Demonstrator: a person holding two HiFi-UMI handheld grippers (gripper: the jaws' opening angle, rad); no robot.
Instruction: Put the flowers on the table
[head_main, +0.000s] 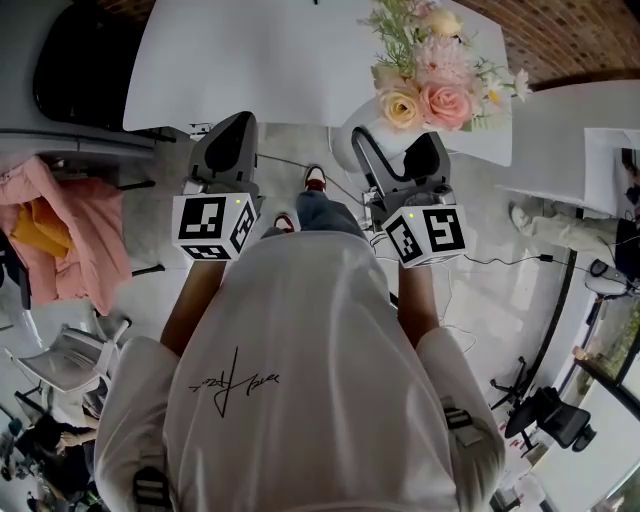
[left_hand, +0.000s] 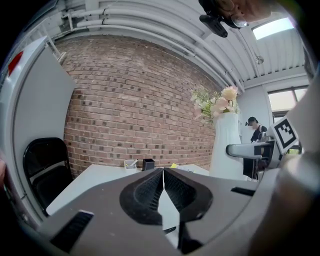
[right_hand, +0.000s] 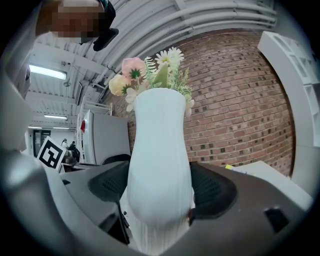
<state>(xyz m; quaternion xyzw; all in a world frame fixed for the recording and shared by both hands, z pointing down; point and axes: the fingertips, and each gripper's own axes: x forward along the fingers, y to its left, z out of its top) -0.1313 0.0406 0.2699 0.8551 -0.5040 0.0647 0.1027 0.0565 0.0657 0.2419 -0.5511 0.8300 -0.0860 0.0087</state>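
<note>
A tall white ribbed vase (right_hand: 160, 170) holds pink, cream and white flowers (right_hand: 150, 75). My right gripper (right_hand: 161, 192) is shut on the vase's lower body, one pad on each side, and the vase stands upright. In the head view the flowers (head_main: 432, 72) hang over the near right corner of the white table (head_main: 250, 50), with the right gripper (head_main: 396, 150) in front of my chest. My left gripper (head_main: 234, 128) is level with it to the left, shut on nothing. The left gripper view shows its jaws (left_hand: 163, 182) closed together and the vase (left_hand: 226, 147) to the right.
A black chair (left_hand: 44, 165) stands left of the table, and small containers (left_hand: 140, 164) sit at its far side by the brick wall (left_hand: 140, 100). Pink clothing (head_main: 60, 230) lies at the left. Cables (head_main: 500, 262) cross the floor. Another person (left_hand: 256, 131) is in the distance.
</note>
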